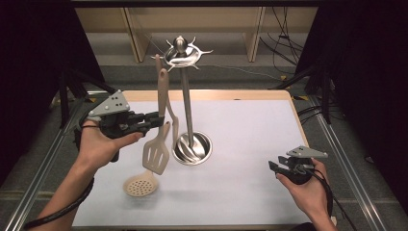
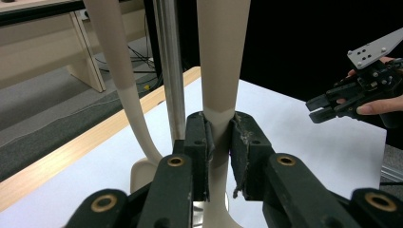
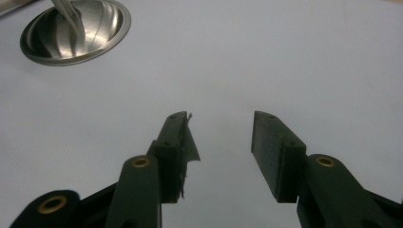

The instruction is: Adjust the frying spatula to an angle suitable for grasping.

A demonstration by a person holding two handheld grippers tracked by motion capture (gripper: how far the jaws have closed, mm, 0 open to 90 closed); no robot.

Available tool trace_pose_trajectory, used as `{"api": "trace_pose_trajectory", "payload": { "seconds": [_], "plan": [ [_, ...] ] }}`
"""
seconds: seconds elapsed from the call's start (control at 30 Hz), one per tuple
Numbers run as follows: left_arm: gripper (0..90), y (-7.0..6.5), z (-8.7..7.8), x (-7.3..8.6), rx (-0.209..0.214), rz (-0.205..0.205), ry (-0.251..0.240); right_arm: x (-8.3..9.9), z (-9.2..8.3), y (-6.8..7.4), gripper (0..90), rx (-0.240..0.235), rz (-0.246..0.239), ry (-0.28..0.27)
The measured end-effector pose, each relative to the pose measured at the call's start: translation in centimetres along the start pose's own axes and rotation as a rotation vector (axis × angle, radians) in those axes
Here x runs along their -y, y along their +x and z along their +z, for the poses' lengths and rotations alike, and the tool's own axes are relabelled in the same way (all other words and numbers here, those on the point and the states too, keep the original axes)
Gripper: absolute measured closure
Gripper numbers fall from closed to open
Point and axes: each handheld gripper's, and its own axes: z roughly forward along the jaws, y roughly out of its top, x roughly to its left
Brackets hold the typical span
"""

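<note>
A steel utensil stand [image 1: 192, 148] rises from its round base near the table's middle to a hooked top [image 1: 182, 54]. Two beige utensils hang beside its pole [image 2: 171, 71]: a slotted spatula [image 1: 156, 154] and a perforated skimmer [image 1: 140, 185], whose head is low by the mat. My left gripper [image 1: 159, 119] is shut on the spatula's handle [image 2: 222, 52], its jaws pressing both sides, gripper [image 2: 219, 123]. The skimmer's curved handle [image 2: 116, 57] passes just left of them. My right gripper [image 1: 273, 166] stands open over the bare mat at the right, gripper [image 3: 219, 118], with nothing between its jaws.
A white mat [image 1: 240, 120] covers the wooden table. The stand's bowl-shaped base [image 3: 76, 33] lies ahead and left of the right gripper. Metal frame rails [image 1: 337, 144] run along both sides, and cables lie on the floor behind.
</note>
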Motion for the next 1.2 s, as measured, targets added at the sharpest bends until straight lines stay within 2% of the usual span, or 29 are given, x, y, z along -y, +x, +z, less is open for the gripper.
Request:
{"api": "trace_pose_trajectory", "payload": {
  "seconds": [0.13, 0.17, 0.3, 0.37, 0.43, 0.5, 0.53, 0.73, 0.77, 0.87, 0.97, 1.13, 1.2],
  "plan": [
    [77.0, 0.1, 0.2, -0.1, -0.001, 0.001, 0.004, 0.0, 0.1, 0.0, 57.0, -0.009, 0.004, -0.011],
    [76.9, 0.1, 0.2, -0.1, 0.001, 0.000, 0.004, 0.1, 0.2, -0.1, 57.0, -0.005, -0.016, -0.018],
    [76.9, 0.1, 0.5, -0.2, 0.000, -0.002, 0.012, 0.1, 0.1, -0.2, 57.0, 0.013, -0.029, -0.023],
    [76.9, 0.1, 0.6, -0.2, 0.002, -0.008, 0.013, 0.1, 0.1, -0.3, 56.9, 0.012, -0.029, -0.024],
    [76.9, 0.1, 0.7, -0.2, 0.002, -0.011, 0.015, 0.2, 0.1, 0.0, 56.6, 0.012, 0.000, -0.019],
    [76.9, 0.1, 0.8, -0.2, 0.003, -0.014, 0.015, 0.1, 0.0, -0.2, 56.0, 0.022, -0.028, -0.023],
    [76.9, 0.1, 0.9, -0.2, 0.003, -0.016, 0.015, 0.1, -0.1, -0.1, 55.8, 0.018, -0.005, -0.010],
    [76.8, 0.1, 1.3, -0.3, 0.007, -0.040, 0.015, 0.1, 0.0, -0.2, 54.4, 0.019, -0.011, -0.015],
    [76.8, 0.0, 1.3, -0.3, 0.003, -0.042, 0.019, 0.1, 0.1, -0.1, 54.3, -0.004, 0.003, -0.011],
    [76.8, 0.0, 1.6, -0.4, 0.005, -0.054, 0.016, 0.1, 0.0, -0.2, 54.2, 0.022, -0.020, -0.020],
    [76.8, 0.1, 1.8, -0.4, 0.001, -0.055, 0.020, 0.1, 0.0, 0.2, 54.2, -0.001, 0.050, -0.005],
    [76.7, 0.1, 2.2, -0.5, -0.001, -0.059, 0.022, 0.1, -0.1, 0.1, 54.1, 0.005, 0.042, 0.002],
    [76.7, 0.1, 2.3, -0.5, 0.004, -0.060, 0.018, 0.1, 0.0, 0.1, 54.2, 0.004, 0.041, -0.015]
  ]
}}
